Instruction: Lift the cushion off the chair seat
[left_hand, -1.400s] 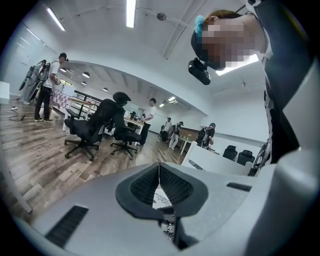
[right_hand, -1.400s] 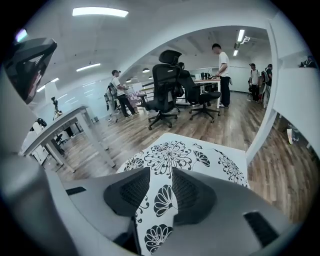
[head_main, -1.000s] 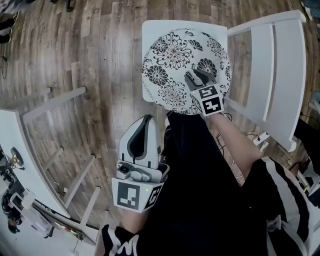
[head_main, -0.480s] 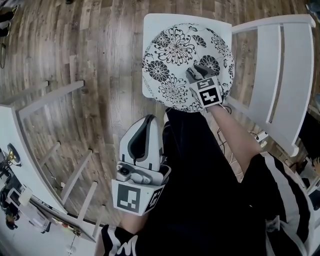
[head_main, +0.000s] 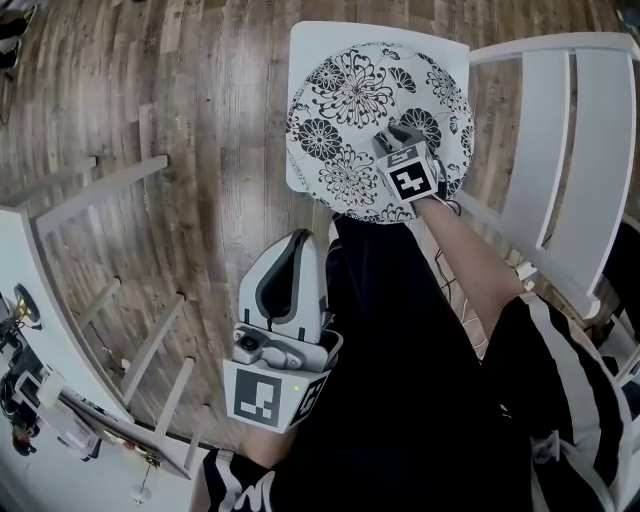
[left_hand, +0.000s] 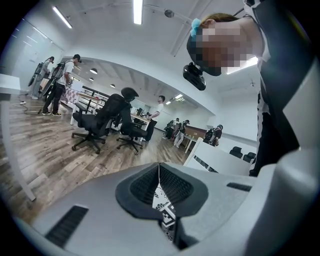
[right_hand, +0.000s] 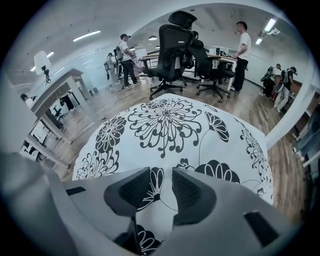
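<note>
- Head view: a round cushion (head_main: 350, 100), white with a black flower print, lies flat on the white chair seat, which is the counter (head_main: 303, 45) here. It covers nearly all of it, and bare seat shows only at the far-left corner and along the left edge.
- The right gripper (head_main: 398, 138) sits low over the cushion's near-right part, toward the counter's near-right corner, tips pointing at the far edge.
- Right gripper view: jaws spread a little, with printed fabric showing in the gap and nothing pinched. Whether the pads touch the cloth, I cannot tell.
- The left gripper (head_main: 297, 242) hangs well apart from the chair, close to the person's body. In the left gripper view its jaws are pressed together with nothing between them.
- Judged step: taking hold; the lift has not begun.
- The flat top face gives so narrow a gap little to bite. It is likely better to work at the rim by the near edge, one jaw under and one over, or to press down and bunch a fold before closing.
- Close fully and confirm the cloth is caught before raising.
- Lift straight up first, keeping clear of the slatted chair back (head_main: 605, 150) along the right edge.
- Risk: a soft cushion held at one rim point will probably droop and drag across the counter. Ties to the chair, if any, are not visible.
</note>
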